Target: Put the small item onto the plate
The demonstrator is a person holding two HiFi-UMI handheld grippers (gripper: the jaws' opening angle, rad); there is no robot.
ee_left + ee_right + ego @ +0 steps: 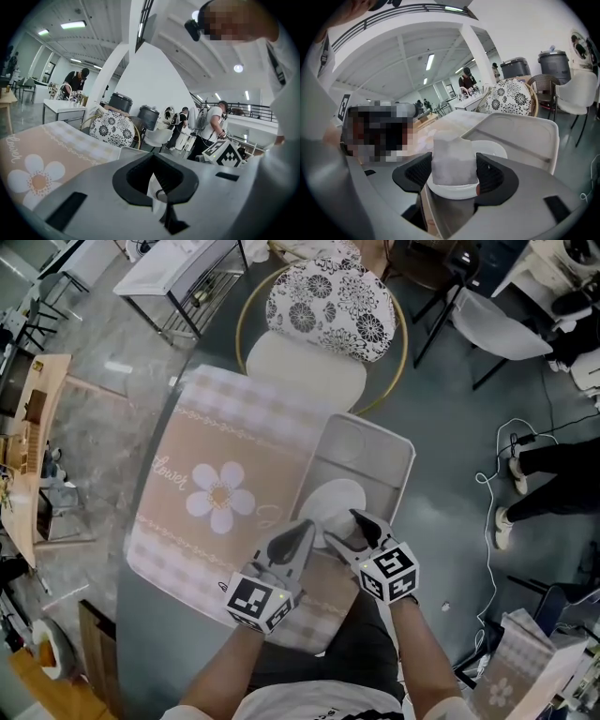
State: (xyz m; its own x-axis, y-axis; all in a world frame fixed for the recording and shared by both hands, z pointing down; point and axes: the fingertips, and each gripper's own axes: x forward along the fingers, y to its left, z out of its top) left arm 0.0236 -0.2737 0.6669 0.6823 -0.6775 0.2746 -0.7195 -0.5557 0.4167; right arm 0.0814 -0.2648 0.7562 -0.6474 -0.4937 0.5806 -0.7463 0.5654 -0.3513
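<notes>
Right tool (454, 168) is closed to a middling width on the small item (452, 154), a pale, block-shaped piece that stands upright between the two black pads, one pad pressed to each side. A round white rim shows just under the block, and I cannot tell whether it belongs to the item. The item is lifted in the jaws and sits right at the tool's tips. The white plate (493, 147) lies just beyond and below it. In the head view the right tool's tips reach the plate's near edge, though the block itself is too small to make out there. No view shows whether it touches the plate.

Left tool (153, 161) has its jaws drawn together, tips meeting. A thin white scrap (155, 187) sits in the dark hollow behind the tips, and what it is cannot be told. In the head view this tool lies just beside the right one, pointing at the plate's near left edge.

The plate rests in the near part of a grey tray (380, 451), which overlaps the right edge of a pink checked placemat (211, 460) printed with a white flower. Both lie on the bench (141, 624). A cream chair (305, 371) with a black-and-white flowered cushion (330, 304) stands at the bench's far side.
</notes>
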